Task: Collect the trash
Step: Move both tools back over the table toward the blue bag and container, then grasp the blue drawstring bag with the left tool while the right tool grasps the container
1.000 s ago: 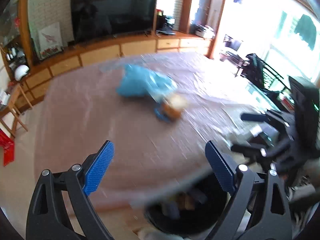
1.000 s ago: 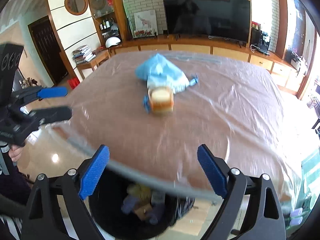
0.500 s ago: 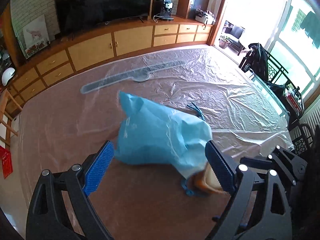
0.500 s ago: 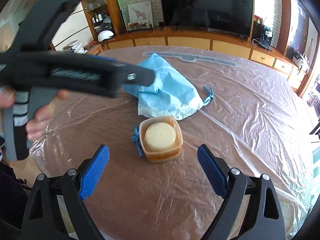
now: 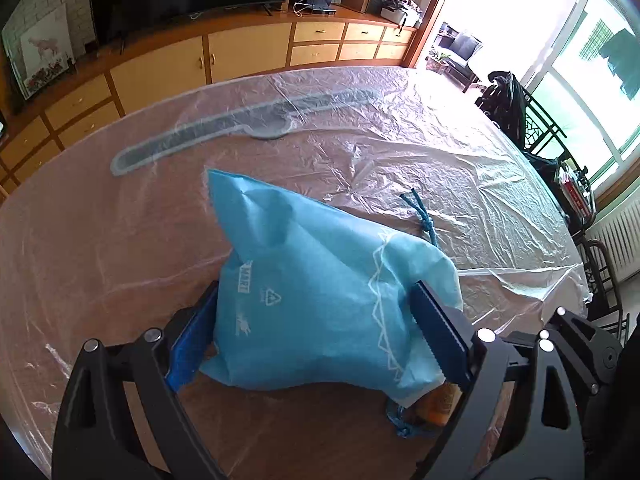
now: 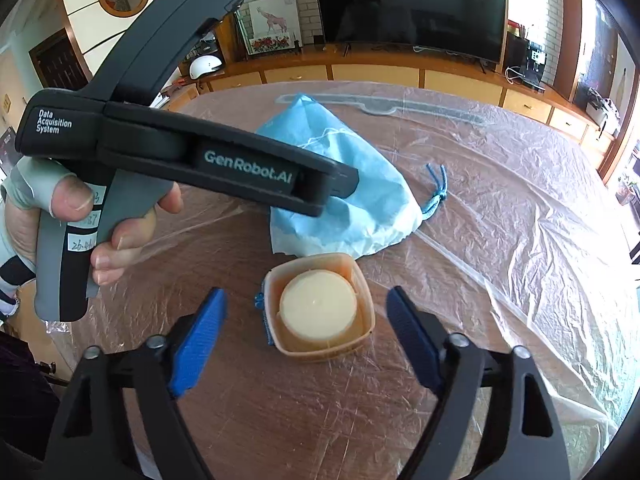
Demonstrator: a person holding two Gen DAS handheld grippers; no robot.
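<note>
A light blue drawstring bag lies on the plastic-covered table. My left gripper is open, its blue pads on either side of the bag's near end. An orange plastic tub with a pale round lid sits just in front of the bag. My right gripper is open, its pads on either side of the tub. In the left wrist view only an edge of the tub shows under the bag. The left gripper's body crosses the right wrist view, held by a hand.
A clear plastic sheet covers the brown table. The bag's blue cord trails to the right. A wooden cabinet with a television stands beyond the table. A dark chair stands at the table's right edge.
Both grippers have moved forward from above a black bin at the table's near edge. The left now straddles the bag and the right straddles the tub.
</note>
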